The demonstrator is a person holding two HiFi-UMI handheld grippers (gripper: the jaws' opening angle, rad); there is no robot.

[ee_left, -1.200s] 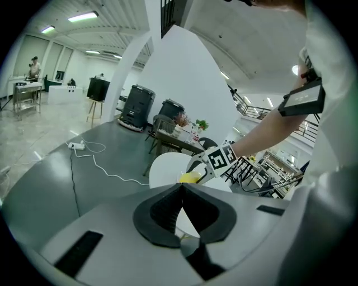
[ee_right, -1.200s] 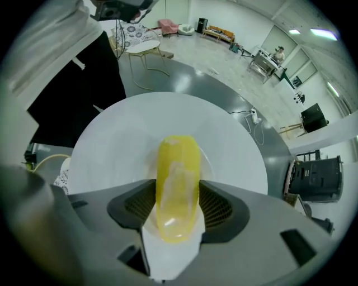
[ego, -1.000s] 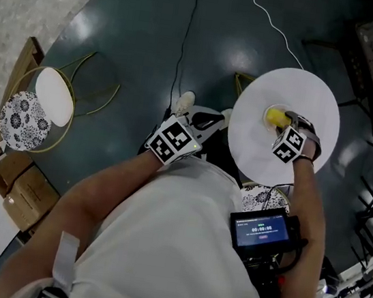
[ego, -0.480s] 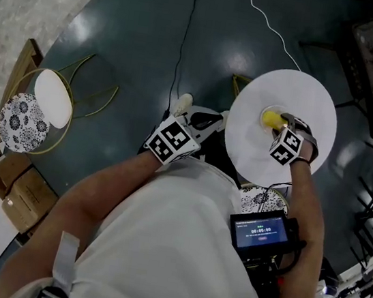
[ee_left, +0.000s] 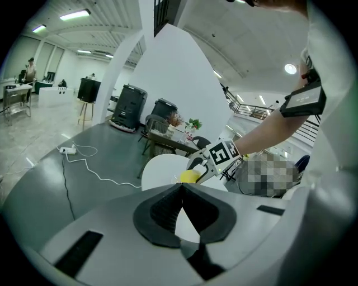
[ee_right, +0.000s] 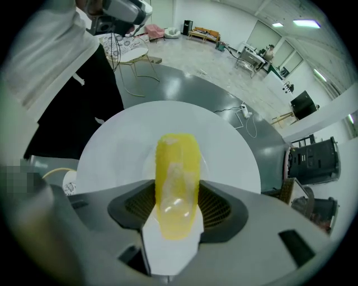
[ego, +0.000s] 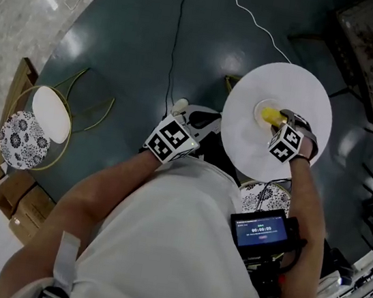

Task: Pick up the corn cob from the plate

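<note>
Under our right gripper (ego: 280, 119) sits the round white table (ego: 308, 93), then the small white plate (ego: 258, 107). Its jaws clamp the yellow corn cob (ee_right: 176, 167). Left gripper (ee_left: 180, 192) is closed, empty, well apart. Grab looks done, next comes a straight lift.

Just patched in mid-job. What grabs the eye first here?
The bright yellow corn cob, clamped between the jaws of the right hand-held gripper, stands out against the round white surface beneath it. The left hand-held gripper is shut on nothing, held close to the person's white shirt.
</note>
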